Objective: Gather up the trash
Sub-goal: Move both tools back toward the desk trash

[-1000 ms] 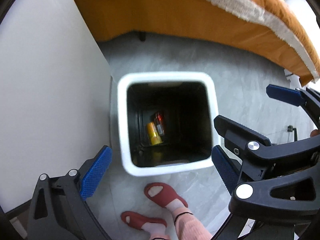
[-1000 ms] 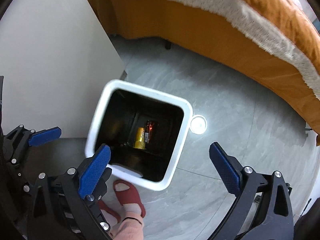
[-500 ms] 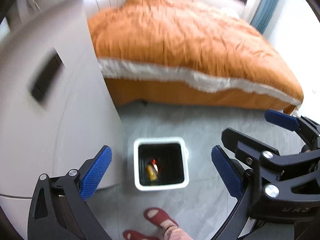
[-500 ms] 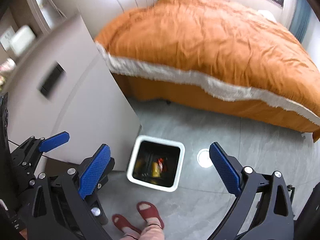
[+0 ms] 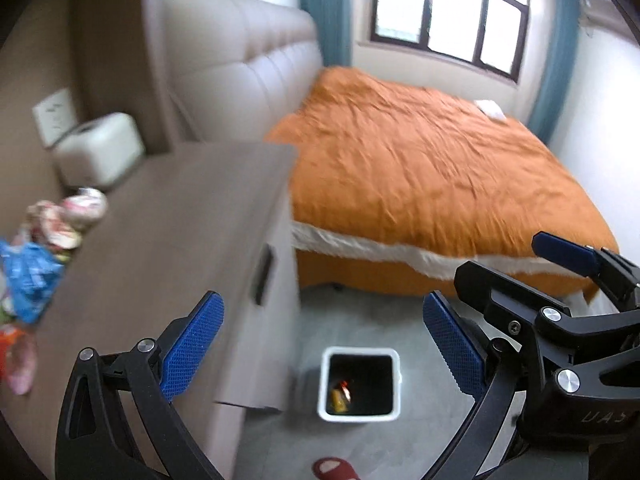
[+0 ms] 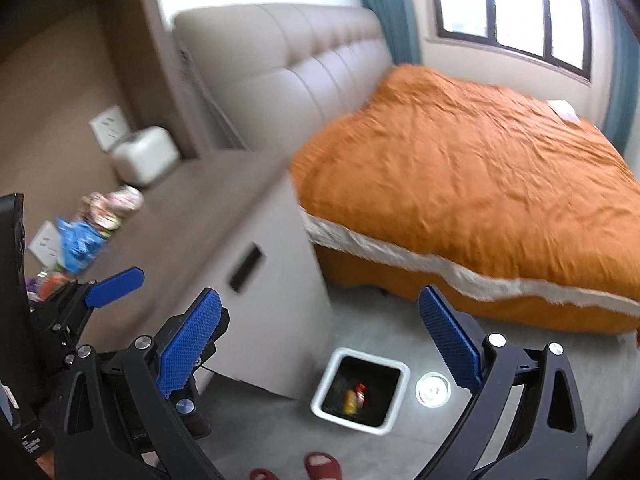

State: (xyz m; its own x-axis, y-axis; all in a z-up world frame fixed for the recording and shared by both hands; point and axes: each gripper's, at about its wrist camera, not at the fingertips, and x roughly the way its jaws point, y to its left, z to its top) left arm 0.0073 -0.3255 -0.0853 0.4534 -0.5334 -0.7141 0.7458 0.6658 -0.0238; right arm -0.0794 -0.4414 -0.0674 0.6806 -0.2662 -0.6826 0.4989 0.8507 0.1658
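Hovering with its jaws apart and empty, the left gripper (image 5: pixel 320 344) is facing the wrappers (image 5: pixel 36 248) heaped at the nightstand's (image 5: pixel 160 240) left edge, the bin (image 5: pixel 360 384) waiting on the floor beside it. Seen from the right wrist, the right gripper (image 6: pixel 320 344) is likewise gaping empty above that bin (image 6: pixel 362 394), probably readying for another pickup.

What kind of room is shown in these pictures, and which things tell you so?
Most likely a bedroom in a home. A bed with an orange cover and a padded headboard fills most of it, a bedside cabinet stands next to it, and a small white trash bin sits on the floor.
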